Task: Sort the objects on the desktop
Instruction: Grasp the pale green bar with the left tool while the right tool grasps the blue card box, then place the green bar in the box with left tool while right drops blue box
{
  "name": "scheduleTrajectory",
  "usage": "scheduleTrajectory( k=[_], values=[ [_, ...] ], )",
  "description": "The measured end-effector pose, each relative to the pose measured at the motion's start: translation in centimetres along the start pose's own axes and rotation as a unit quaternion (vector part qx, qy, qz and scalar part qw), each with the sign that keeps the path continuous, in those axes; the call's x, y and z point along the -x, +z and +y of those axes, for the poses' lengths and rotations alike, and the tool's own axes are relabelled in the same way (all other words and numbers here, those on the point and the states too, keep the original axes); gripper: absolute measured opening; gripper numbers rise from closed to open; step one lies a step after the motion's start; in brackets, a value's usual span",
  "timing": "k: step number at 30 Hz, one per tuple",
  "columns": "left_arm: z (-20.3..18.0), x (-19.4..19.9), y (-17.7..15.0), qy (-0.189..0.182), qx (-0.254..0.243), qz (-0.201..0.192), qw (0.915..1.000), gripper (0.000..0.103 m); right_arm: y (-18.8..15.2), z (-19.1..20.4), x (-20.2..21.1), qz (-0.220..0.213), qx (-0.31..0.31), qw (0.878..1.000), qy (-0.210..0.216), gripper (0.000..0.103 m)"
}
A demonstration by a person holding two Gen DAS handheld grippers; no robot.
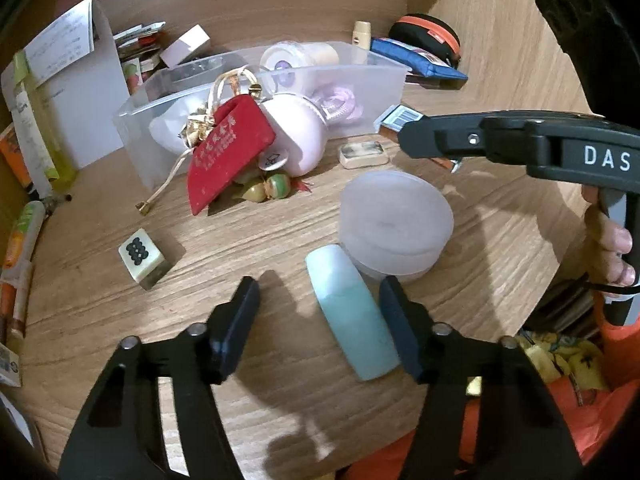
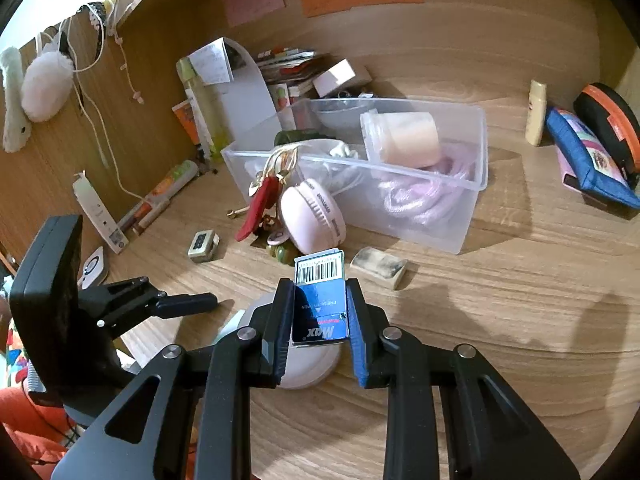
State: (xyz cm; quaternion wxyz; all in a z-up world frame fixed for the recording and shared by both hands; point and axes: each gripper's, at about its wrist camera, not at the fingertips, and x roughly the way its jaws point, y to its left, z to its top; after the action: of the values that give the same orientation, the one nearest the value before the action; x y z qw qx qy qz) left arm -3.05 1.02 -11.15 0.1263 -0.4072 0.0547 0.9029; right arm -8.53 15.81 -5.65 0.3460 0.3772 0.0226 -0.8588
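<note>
My right gripper [image 2: 320, 300] is shut on a small blue Max staples box [image 2: 320, 300] with a barcode end, held above the desk; it also shows in the left wrist view [image 1: 398, 118]. My left gripper [image 1: 320, 308] is open low over the desk, with a pale teal tube [image 1: 352, 316] lying between its fingers, against the right finger [image 1: 400, 320]. A frosted round container [image 1: 394, 224] stands just beyond. A clear plastic bin [image 2: 472, 184] holds a capped jar [image 2: 404, 140] and pink cord [image 2: 420, 196].
A red tag with charms [image 1: 228, 152], a pink round case [image 2: 312, 216], a mahjong tile [image 1: 140, 256] and a worn eraser [image 2: 378, 266] lie in front of the bin. A blue pouch [image 2: 588, 160] and black-orange case [image 2: 608, 120] sit at right. Papers and tubes line the left wall.
</note>
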Motion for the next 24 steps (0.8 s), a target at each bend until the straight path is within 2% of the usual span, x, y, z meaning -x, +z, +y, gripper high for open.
scheduleTrajectory(
  k=[6, 14, 24],
  values=[
    [0.8, 0.0, 0.3, 0.017, 0.006, -0.005, 0.9998, 0.024, 0.2, 0.0, 0.3, -0.005, -0.003, 1.0, 0.001, 0.023],
    [1.6, 0.6, 0.3, 0.031, 0.025, -0.013, 0.9991, 0.024, 0.8, 0.1, 1.0, -0.015, 0.003, 1.0, -0.003, 0.023],
    [3.0, 3.1, 2.6, 0.039, 0.044, -0.059, 0.9966, 0.024, 2.9, 0.4, 1.7, -0.037, 0.02, 0.999, -0.011, 0.023]
  ],
)
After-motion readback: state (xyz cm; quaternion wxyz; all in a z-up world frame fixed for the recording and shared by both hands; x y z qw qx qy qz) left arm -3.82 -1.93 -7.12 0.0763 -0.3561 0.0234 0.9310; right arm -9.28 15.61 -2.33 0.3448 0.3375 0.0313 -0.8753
